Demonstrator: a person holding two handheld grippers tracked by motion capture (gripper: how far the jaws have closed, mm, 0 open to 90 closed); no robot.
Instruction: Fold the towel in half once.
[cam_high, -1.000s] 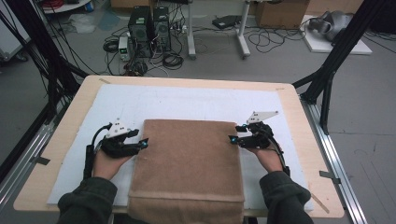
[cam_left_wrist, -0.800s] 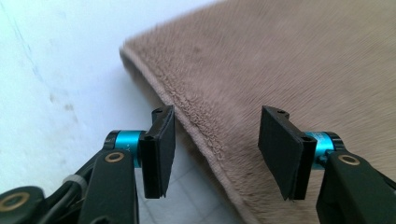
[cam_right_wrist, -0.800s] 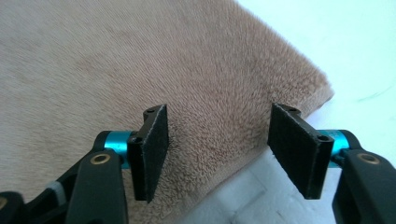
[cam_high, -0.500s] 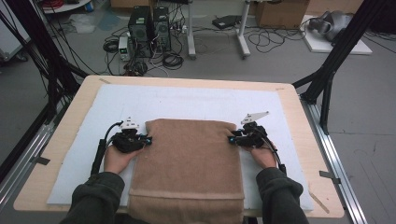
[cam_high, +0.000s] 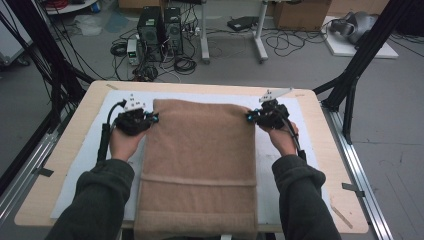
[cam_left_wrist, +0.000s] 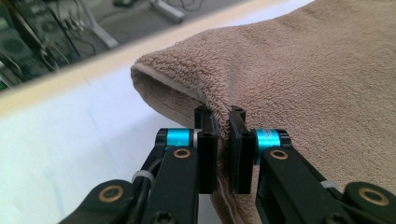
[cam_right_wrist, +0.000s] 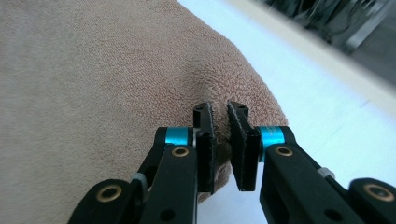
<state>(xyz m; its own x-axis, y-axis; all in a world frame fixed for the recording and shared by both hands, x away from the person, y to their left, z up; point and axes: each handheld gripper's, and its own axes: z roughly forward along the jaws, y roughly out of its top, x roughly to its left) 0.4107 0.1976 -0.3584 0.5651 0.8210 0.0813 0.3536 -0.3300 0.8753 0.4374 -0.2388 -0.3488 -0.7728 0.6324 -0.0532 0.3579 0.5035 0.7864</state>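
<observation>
- Left gripper (cam_high: 152, 118): clenched on the left edge of the brown towel (cam_high: 200, 160), jaws just closed with cloth between.
- Right gripper (cam_high: 249, 117): likewise clamped on the right edge, jaws just closed.
- Since a second ago: both carried farther up the white mat (cam_high: 90, 165), towel drawn out longer.
- Likely spreading flat; near end hangs over the table (cam_high: 60, 165) edge.

**Open lanes either side of the towel**

The brown towel (cam_high: 200, 165) covers the middle of the table (cam_high: 65, 165), running over its near edge. Bare white mat (cam_high: 305, 120) lies open beyond the towel's far edge and along both side edges. The left gripper (cam_high: 152, 118) and right gripper (cam_high: 250, 117) occupy the towel's far corners.
</observation>
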